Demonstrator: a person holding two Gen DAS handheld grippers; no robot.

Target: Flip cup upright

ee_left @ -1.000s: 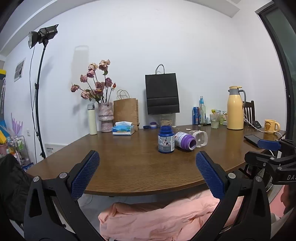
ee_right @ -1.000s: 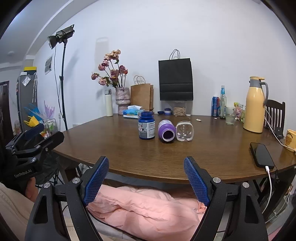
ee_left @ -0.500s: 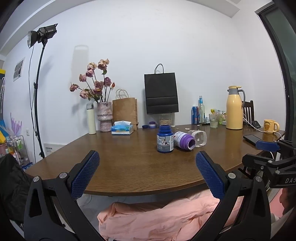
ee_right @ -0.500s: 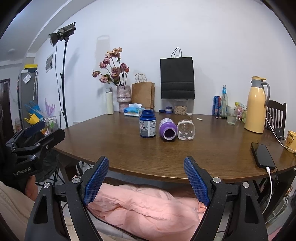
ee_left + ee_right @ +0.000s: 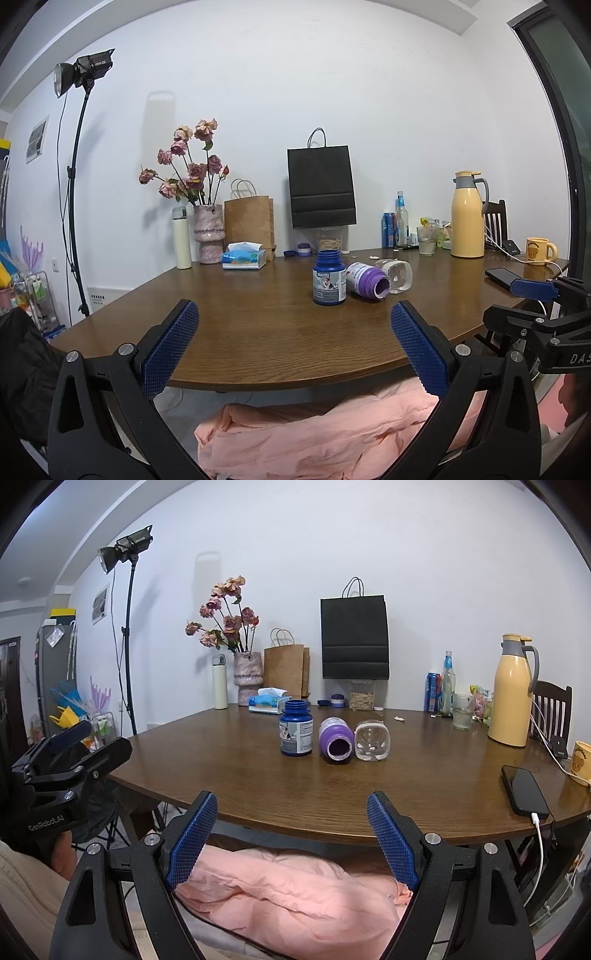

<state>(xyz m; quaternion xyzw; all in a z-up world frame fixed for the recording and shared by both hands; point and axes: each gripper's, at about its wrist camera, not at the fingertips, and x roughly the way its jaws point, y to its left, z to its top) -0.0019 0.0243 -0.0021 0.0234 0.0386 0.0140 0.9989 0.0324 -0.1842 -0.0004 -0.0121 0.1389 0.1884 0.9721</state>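
Observation:
A clear cup (image 5: 397, 275) (image 5: 371, 740) lies on its side on the brown table (image 5: 258, 332) (image 5: 424, 786). Beside it lies a purple bottle (image 5: 367, 285) (image 5: 335, 740) on its side, mouth toward me. A blue bottle (image 5: 328, 277) (image 5: 296, 733) stands upright to their left. My left gripper (image 5: 293, 325) is open, held off the near table edge with nothing between its fingers. My right gripper (image 5: 291, 814) is open too, short of the table edge and well apart from the cup.
A black phone (image 5: 524, 789) on a white cable lies at the table's right. A yellow thermos (image 5: 511, 696), mug (image 5: 539, 251), glass (image 5: 462, 712), cans, tissue box (image 5: 243, 256), vase with flowers (image 5: 208, 232) and paper bags (image 5: 321, 188) line the back. Pink cloth (image 5: 295, 886) lies below.
Both grippers have drifted slightly, so the bottles and cup sit a little differently in each view. Both stay open; nothing on the table has moved.

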